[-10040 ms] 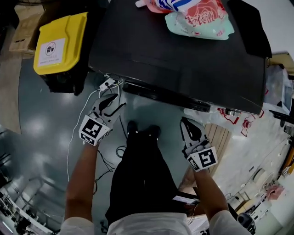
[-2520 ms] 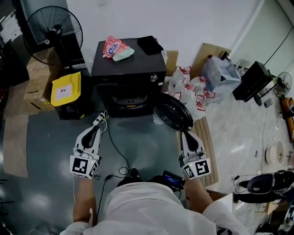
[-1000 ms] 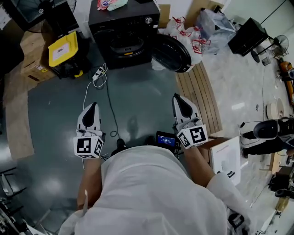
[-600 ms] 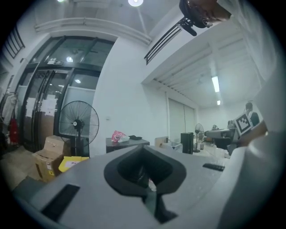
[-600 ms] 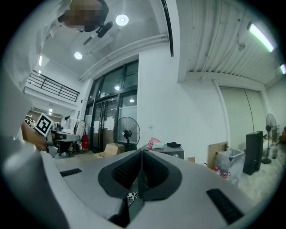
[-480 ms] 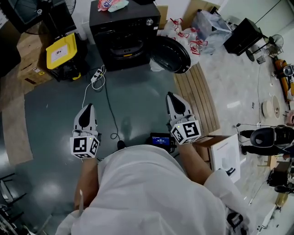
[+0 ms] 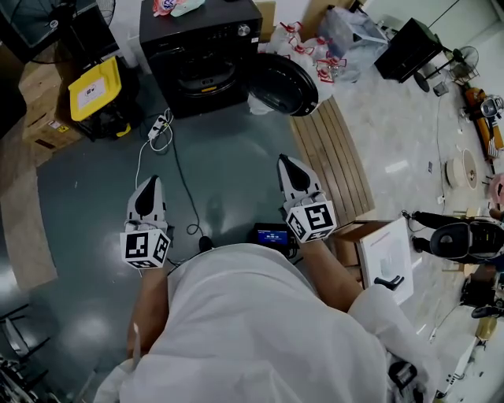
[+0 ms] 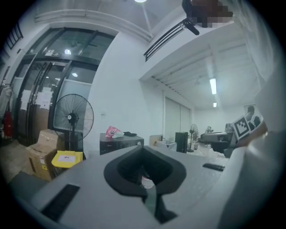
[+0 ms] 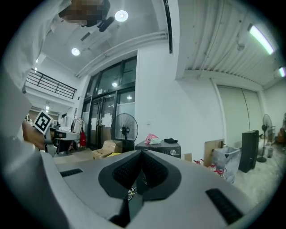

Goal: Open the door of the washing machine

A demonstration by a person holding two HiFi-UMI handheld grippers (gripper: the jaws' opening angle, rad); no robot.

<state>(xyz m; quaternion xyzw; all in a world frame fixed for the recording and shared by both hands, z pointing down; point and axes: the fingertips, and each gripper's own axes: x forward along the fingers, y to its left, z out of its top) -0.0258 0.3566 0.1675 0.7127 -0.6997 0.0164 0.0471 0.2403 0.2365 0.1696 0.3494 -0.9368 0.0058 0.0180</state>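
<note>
Nearest is the left hand-held gripper [image 7: 150, 184], clenched with jaws together and nothing between them. Next to it the right hand-held gripper [image 7: 284, 162] is the same, clenched and empty; its own view shows the pads meeting with only the room beyond. Both are held out level in front of the person, pointing across the floor [image 7: 228, 173] toward the washing machine. A small lit screen [image 7: 272, 236] sits low between the arms, closer to the right one.

In the mid ground a power strip [image 7: 157, 126] with a trailing cable lies on the floor ahead of the left hand-held gripper. Wooden slats [image 7: 335, 161] lie just beside the right hand-held gripper on its outer side.

Farther off the black washing machine [image 7: 201, 51] stands by the back wall, well apart from both grippers, ahead and roughly between their lines. Its door [image 7: 283, 83] hangs swung out from the machine's right edge with the drum mouth showing, so the task looks done. The door is on the right-hand side, so the right hand is nearer. Any further move on it would likely be a reach forward, slightly right. A yellow bin [image 7: 93, 88] sits just left of the machine. Bags [image 7: 315, 55] are to its right behind the door, and a pink pouch [image 7: 169, 6] lies on top.
</note>
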